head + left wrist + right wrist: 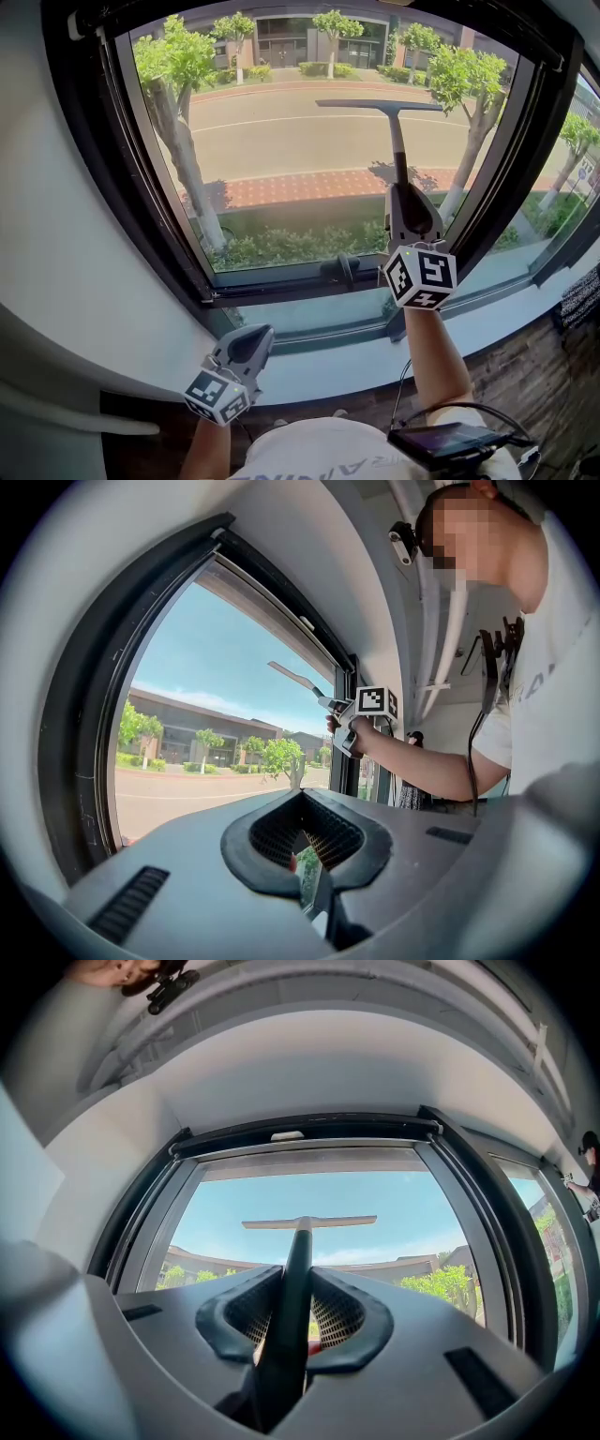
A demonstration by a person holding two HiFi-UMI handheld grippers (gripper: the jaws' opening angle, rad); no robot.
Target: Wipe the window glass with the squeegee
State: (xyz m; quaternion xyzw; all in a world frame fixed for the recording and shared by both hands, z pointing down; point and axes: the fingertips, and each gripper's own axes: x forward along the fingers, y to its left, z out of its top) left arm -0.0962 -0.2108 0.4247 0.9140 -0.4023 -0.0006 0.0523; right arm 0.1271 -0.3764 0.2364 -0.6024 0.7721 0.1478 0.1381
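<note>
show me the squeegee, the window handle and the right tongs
squeegee [397,141]: head view, on the handle shaft just below the blade.
window handle [346,270]: head view, on the middle of the dark lever.
right tongs [283,1361]: right gripper view, midway between the tips, which are shut on the squeegee.

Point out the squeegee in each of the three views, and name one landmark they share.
Head view: squeegee upper centre-right before the glass, handle running down into the right gripper.
Left gripper view: squeegee small, near mid-frame, blade slanted against the sky.
Right gripper view: squeegee dead centre, handle clamped between the jaws, blade level above.
Shared landmark: the black window frame, seen in all three.
</note>
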